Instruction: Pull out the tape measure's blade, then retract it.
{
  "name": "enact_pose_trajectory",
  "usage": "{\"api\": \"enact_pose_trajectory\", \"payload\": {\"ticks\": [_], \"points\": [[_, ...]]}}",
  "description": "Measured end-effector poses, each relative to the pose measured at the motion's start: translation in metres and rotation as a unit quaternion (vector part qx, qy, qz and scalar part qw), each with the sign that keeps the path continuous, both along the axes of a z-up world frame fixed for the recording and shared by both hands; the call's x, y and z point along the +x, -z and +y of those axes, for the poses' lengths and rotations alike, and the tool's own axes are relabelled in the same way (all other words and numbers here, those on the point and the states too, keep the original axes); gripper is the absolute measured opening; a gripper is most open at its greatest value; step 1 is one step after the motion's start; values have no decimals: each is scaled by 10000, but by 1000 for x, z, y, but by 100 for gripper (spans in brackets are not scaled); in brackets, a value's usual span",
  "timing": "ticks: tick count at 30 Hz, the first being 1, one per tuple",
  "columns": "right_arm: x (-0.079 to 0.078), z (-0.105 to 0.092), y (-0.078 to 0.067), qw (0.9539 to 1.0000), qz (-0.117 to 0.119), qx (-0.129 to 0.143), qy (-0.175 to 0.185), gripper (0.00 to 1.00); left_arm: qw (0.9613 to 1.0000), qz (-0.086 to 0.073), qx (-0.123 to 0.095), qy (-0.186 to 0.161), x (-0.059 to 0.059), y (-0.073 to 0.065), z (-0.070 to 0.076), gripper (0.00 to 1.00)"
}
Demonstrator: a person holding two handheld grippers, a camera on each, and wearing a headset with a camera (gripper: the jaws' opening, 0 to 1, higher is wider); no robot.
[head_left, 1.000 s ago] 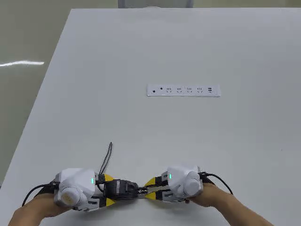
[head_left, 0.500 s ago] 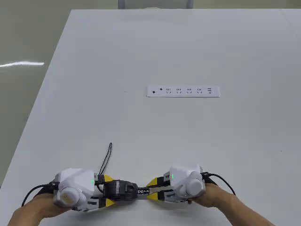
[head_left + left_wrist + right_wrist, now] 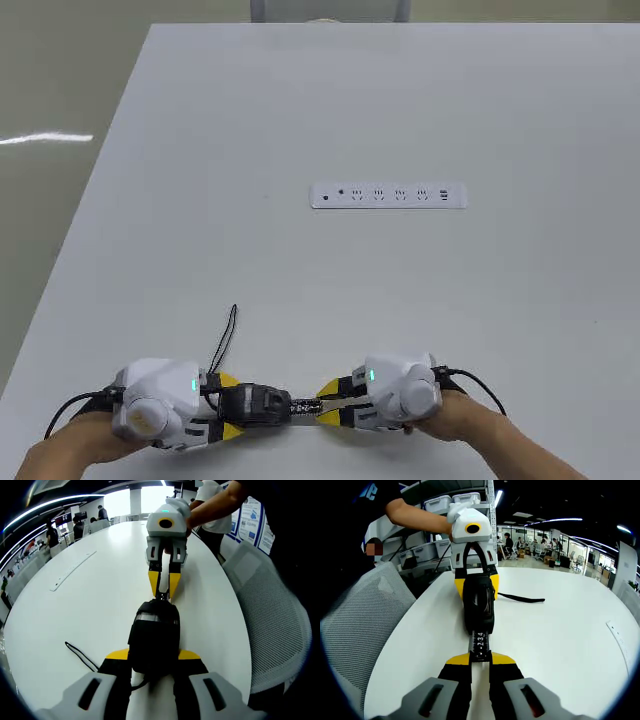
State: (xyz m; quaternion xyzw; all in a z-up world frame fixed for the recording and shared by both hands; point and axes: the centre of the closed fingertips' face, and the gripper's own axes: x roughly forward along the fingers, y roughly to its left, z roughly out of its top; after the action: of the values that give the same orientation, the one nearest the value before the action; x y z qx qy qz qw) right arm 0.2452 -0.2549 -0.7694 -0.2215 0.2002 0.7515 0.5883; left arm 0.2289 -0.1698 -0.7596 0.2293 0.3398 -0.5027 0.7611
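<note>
The black plastic tape-measure case (image 3: pixel 257 403) is clamped by the left gripper (image 3: pixel 152 655); the numbered blade (image 3: pixel 480 642), barely drawn from the case, is pinched by the right gripper (image 3: pixel 480 659); further straight pulling is needed.

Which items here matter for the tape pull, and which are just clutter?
In use: tape measure, its blade, left gripper shut on the tape measure, right gripper shut on the blade.
Lying about: power strip, farther back on the table.
</note>
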Motion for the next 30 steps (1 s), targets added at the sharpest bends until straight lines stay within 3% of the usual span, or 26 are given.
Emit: {"api": "enact_pose_trajectory", "payload": {"ticks": [30], "points": [[5,-18,-3,10000,-53,-65,19,10,10000,17,-15,-12,0,0,0,28]]}}
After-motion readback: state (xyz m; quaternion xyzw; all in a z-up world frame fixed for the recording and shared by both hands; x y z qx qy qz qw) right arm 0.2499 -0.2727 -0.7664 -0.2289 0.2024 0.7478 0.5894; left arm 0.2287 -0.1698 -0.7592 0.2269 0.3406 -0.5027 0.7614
